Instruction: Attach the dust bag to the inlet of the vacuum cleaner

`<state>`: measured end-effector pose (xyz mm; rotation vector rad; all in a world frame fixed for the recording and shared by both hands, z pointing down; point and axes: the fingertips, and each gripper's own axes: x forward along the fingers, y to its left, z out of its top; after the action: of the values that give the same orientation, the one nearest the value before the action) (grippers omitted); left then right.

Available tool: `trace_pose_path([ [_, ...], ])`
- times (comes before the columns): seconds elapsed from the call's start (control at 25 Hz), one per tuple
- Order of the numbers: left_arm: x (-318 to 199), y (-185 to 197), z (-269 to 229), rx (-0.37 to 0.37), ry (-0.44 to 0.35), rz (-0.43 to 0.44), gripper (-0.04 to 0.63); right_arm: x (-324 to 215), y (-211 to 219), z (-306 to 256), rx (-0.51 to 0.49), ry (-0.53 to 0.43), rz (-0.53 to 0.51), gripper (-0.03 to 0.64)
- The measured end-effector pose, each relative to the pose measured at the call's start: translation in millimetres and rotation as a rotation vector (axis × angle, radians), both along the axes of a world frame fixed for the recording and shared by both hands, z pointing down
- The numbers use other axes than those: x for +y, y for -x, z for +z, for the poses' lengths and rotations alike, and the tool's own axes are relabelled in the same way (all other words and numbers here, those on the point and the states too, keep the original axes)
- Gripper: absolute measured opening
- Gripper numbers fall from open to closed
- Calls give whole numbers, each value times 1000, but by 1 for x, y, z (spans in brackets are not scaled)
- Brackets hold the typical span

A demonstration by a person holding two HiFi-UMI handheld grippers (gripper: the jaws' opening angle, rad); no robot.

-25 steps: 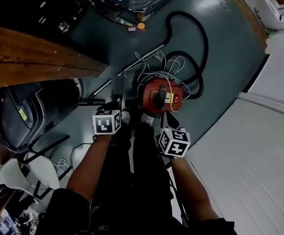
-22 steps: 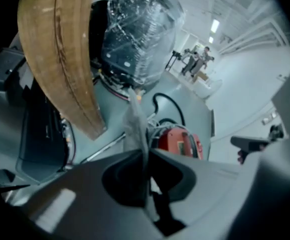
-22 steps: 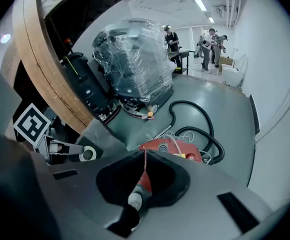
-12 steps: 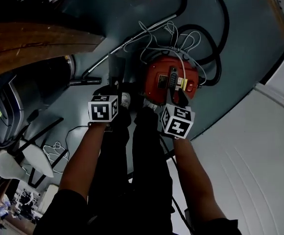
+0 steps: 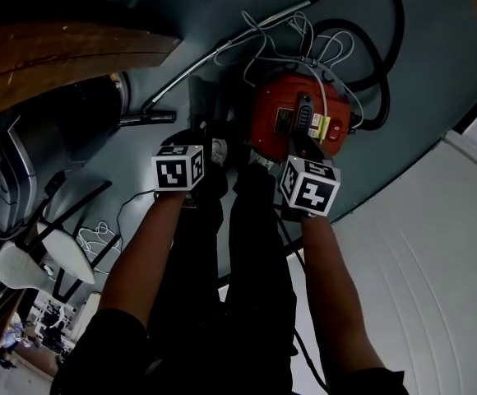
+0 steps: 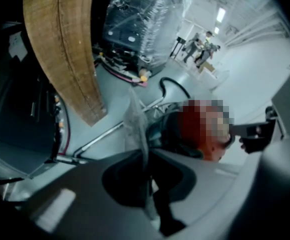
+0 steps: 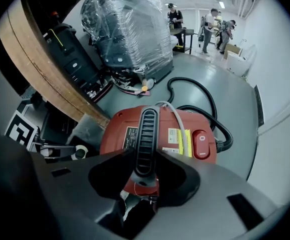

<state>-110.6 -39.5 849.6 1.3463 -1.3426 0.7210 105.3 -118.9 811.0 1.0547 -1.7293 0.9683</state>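
The red vacuum cleaner (image 5: pixel 304 126) stands on the floor in front of the person's feet, with a black handle (image 7: pixel 147 134) along its top. My right gripper (image 7: pixel 142 150) points steeply down at it. Its jaws stand wide on either side of the handle's near end and have just been closing a little; I cannot tell whether they touch it. My left gripper (image 6: pixel 146 153) is shut on the thin grey dust bag (image 6: pixel 134 126), which sticks up between its jaws, left of the vacuum. In the head view both grippers (image 5: pixel 199 138) (image 5: pixel 302 148) are side by side.
A black hose (image 5: pixel 378 64) and a white cord (image 5: pixel 280 35) loop behind the vacuum. A wooden tabletop (image 5: pixel 66 56) overhangs at the left, above a chair (image 5: pixel 37 262). A plastic-wrapped pallet (image 7: pixel 130 29) and several people (image 7: pixel 210 19) are farther back.
Both grippers have come down toward the vacuum cleaner, which now looks larger and nearer. The right gripper has moved over the vacuum's near edge.
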Motion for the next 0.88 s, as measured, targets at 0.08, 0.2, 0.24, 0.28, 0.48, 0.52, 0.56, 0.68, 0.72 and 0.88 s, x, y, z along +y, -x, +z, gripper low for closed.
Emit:
trace_pose_path([
  [0.08,-5,0,3,12,-15,-22,21,0,0,0,-5,6,-10,127],
  [0.2,-15,2,8,17,-24,-41,21,1,0,1,-14,22,-19,127],
  [0.24,-18,4,9,22,-22,-51,21,1,1,1,-18,25,-21,127],
  [0.28,-22,5,10,27,-17,-62,21,1,1,1,-21,28,-24,127],
  [0.48,-26,0,17,26,23,-33,21,0,1,1,-21,33,-29,127],
  [0.52,-23,-1,19,27,30,-22,21,0,1,1,-23,35,-28,127],
  [0.56,-21,-3,20,28,33,-13,20,0,1,1,-25,37,-27,127],
  [0.68,-12,-4,24,43,36,-11,20,0,1,2,-27,37,-23,127],
  [0.72,-9,-5,24,47,40,-10,20,0,1,2,-28,36,-22,127],
  [0.88,-1,-10,25,40,43,-1,20,0,2,2,-31,33,-24,127],
])
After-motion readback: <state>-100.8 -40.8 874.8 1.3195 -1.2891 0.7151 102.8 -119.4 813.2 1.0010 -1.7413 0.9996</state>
